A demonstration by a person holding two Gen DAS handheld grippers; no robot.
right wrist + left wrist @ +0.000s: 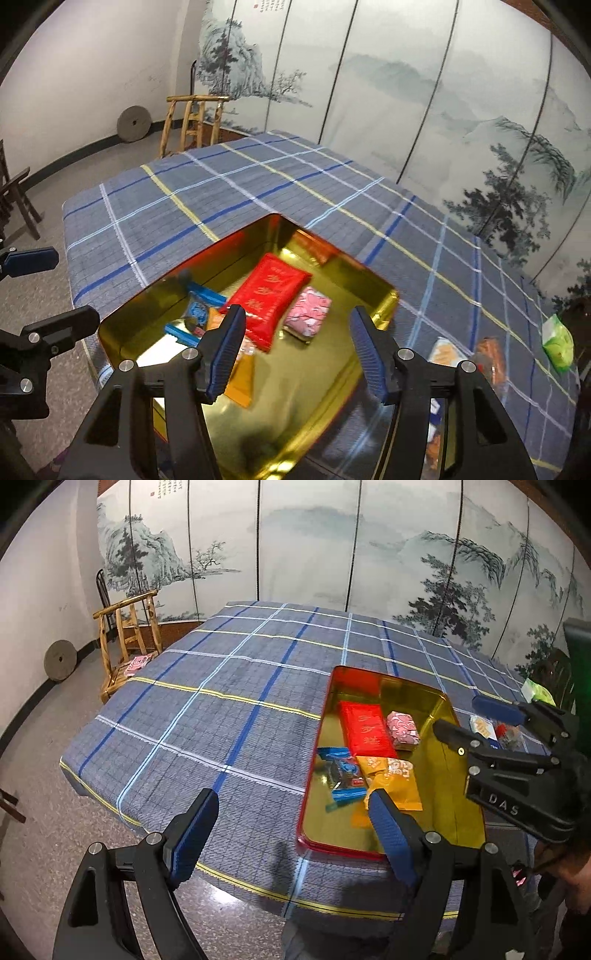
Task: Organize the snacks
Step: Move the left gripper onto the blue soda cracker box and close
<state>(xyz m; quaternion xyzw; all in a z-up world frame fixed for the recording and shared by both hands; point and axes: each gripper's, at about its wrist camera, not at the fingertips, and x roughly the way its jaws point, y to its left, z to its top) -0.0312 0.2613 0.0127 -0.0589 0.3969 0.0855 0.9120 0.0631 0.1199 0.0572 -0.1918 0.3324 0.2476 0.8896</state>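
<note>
Two views cover this moment.

Left wrist view: the left gripper [291,834] hovers at the near edge of the surface [207,716], jaws wide apart with nothing between them. To its right lies the red-rimmed gold tin tray [452,794], holding a red packet [364,727], a pink packet [402,729], blue wrappers [341,771] and an orange packet [397,786]. The right gripper [476,712] reaches in over the tray's far right side.

Right wrist view: the right gripper [297,347] hangs above the tray [332,398], jaws parted and empty. Judged step: a snack is deposited and the jaws are clear. Loose snacks remain on the plaid surface [236,192] right of the tray: a pale packet [445,350], an orange-brown packet [491,360] and a green packet [557,343]. The next move calls for swinging right, descending on one packet and closing the jaws.
</note>
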